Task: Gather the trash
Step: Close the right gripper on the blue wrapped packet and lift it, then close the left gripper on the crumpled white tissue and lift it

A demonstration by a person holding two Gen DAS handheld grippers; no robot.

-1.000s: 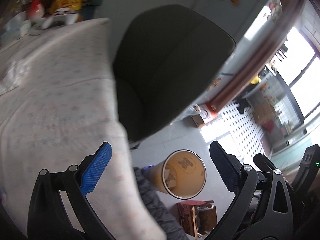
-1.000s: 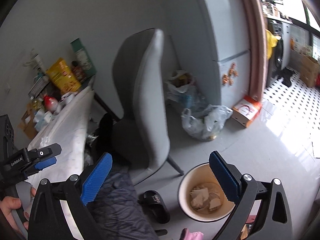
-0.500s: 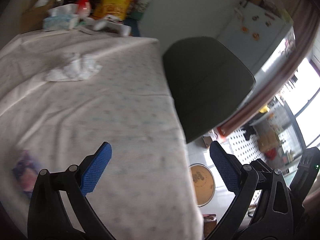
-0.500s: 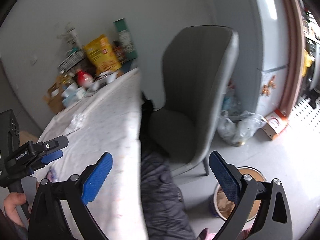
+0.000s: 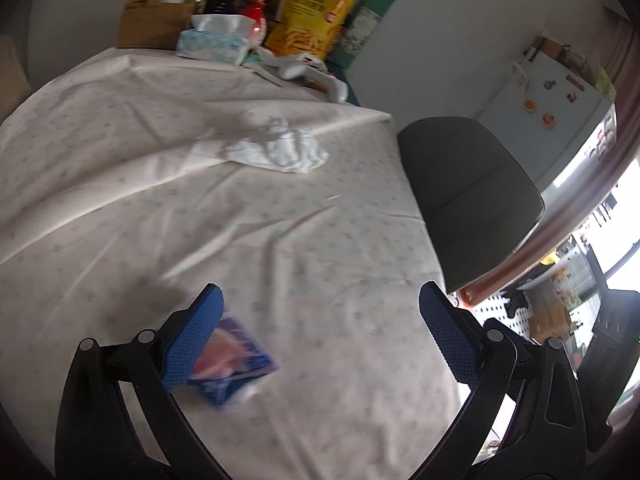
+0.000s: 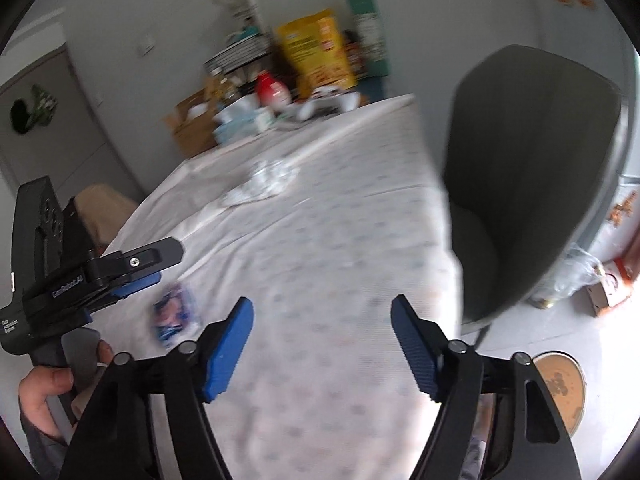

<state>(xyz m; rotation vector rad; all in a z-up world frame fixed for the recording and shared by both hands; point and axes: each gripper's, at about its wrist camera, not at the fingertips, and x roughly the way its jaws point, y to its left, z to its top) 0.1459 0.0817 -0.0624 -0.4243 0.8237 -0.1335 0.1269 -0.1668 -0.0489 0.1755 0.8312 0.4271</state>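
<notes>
1. Both wrist views have swung off the floor and the chair point(image 5: 468, 200) onto the table point(image 5: 280, 240), which now fills both.
2. Crumpled tissue point(image 5: 280, 152) lies mid-table, well apart from both tools. It looks light and soft and should collapse under a pinch; take it at the bunched middle.
3. Blue-and-pink wrapper point(image 5: 232, 360) lies flat just beside the left gripper point(image 5: 320, 336), partly behind one pad. It looks thin, light and probably slick; take it by a raised edge.
4. Left gripper: fingers spread, holding nothing.
5. Right gripper point(image 6: 322, 344): jaws closing, nothing between them.
</notes>
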